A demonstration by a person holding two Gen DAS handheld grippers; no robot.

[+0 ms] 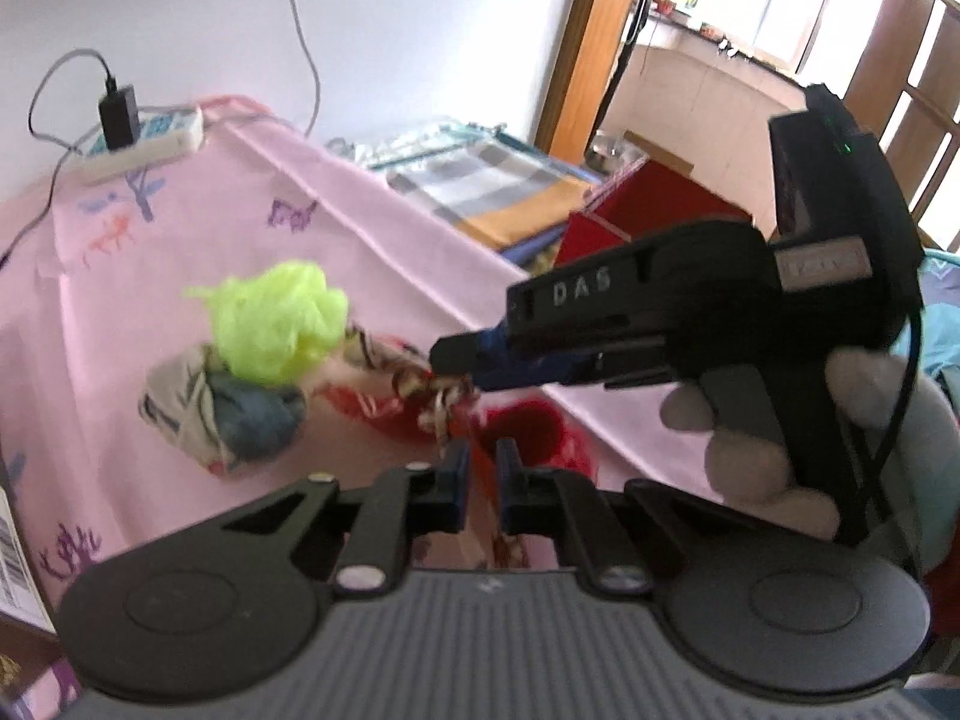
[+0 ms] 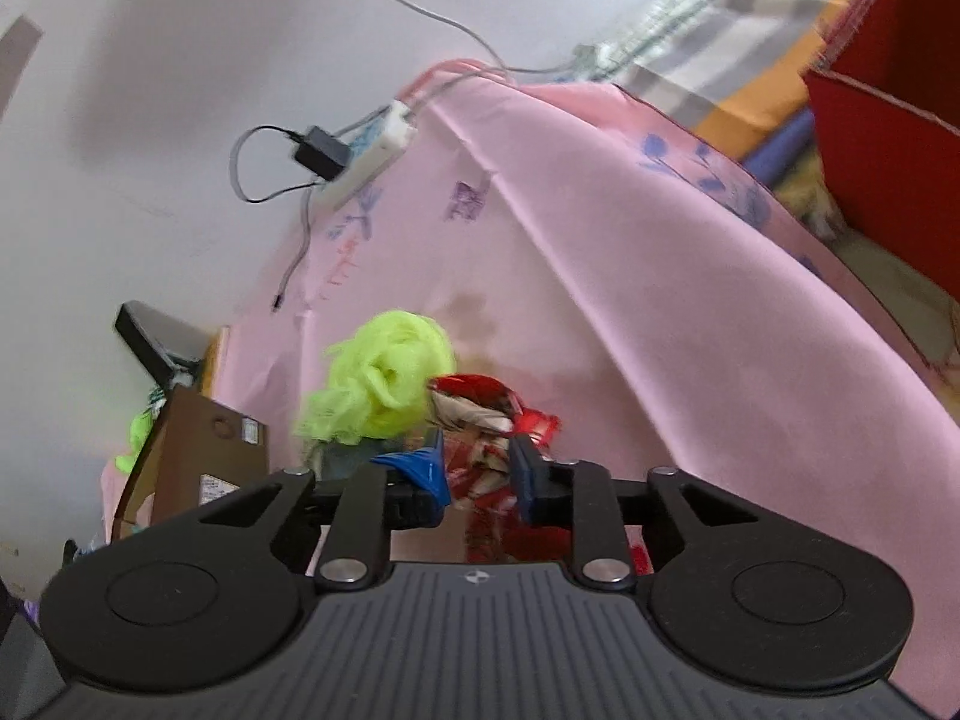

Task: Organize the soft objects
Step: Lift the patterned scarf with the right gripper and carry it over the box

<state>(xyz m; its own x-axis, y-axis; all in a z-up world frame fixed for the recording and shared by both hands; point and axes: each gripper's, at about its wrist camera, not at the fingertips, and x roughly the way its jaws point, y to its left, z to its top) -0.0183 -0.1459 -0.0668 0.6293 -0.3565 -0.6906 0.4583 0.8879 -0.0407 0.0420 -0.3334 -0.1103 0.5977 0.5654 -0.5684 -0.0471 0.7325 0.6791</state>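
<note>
A: Status of each hand-held gripper?
B: Left hand-held gripper [image 1: 482, 468]: clenched on the red patterned cloth [image 2: 480, 420]. Right hand-held gripper [image 2: 477, 468]: grasping the same cloth.
A: Cloth location?
B: On the pink desk cover [image 1: 372, 222], beside the neon-green mesh puff [image 1: 276, 324].

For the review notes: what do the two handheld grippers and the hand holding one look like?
Both are matte black with ribbed grey bodies, round side discs, silver pivot pins and blue jaw pads. The right gripper, seen from the left wrist view, carries white "DAS" lettering, a small green light and a black cable. The hand on its pistol grip wears a light grey glove.
</note>
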